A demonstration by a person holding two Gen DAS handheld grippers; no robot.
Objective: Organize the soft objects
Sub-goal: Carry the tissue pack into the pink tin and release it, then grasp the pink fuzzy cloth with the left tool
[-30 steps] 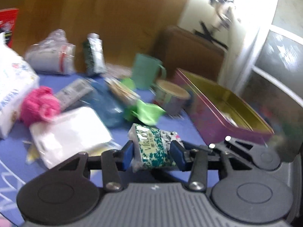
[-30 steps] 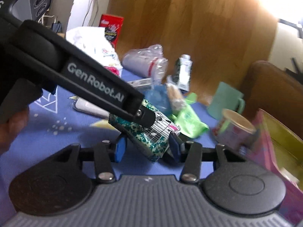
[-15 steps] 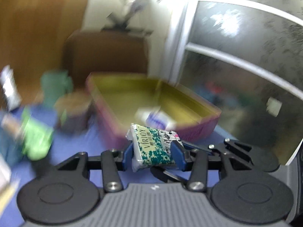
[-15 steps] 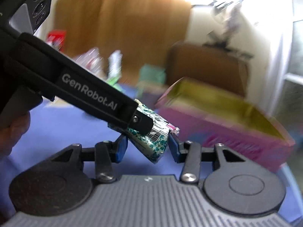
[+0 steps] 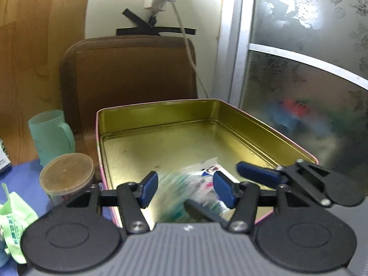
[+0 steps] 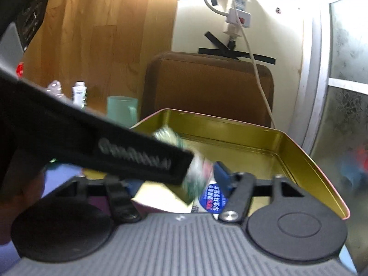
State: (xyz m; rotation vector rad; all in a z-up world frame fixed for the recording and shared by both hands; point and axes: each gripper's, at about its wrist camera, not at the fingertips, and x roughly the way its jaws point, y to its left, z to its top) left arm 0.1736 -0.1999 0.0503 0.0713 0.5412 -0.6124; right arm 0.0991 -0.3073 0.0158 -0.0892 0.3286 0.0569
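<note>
A blue table (image 5: 25, 172) carries a gold tin (image 5: 184, 112) at twelve o'clock, with a lidded jar (image 5: 66, 174), mint mug (image 5: 49, 133) and green bag (image 5: 13, 220) toward nine.

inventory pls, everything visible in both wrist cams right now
Tin box: 1, gold inside, pink outside, on table ahead.
Green-patterned packet: 1, blurred, between the left gripper's fingers over the box.
White packet: 1, blue label, lying in the box.
Mug: 1, mint green, left of box.
Round container: 1, brown lid, front of mug.
Green bag: 1, light green, far left.
Chair: 1, brown, behind table.
Power strip: 1, white, on wall.
Left gripper: black, blue pads, open.
Right gripper: black, open.
</note>
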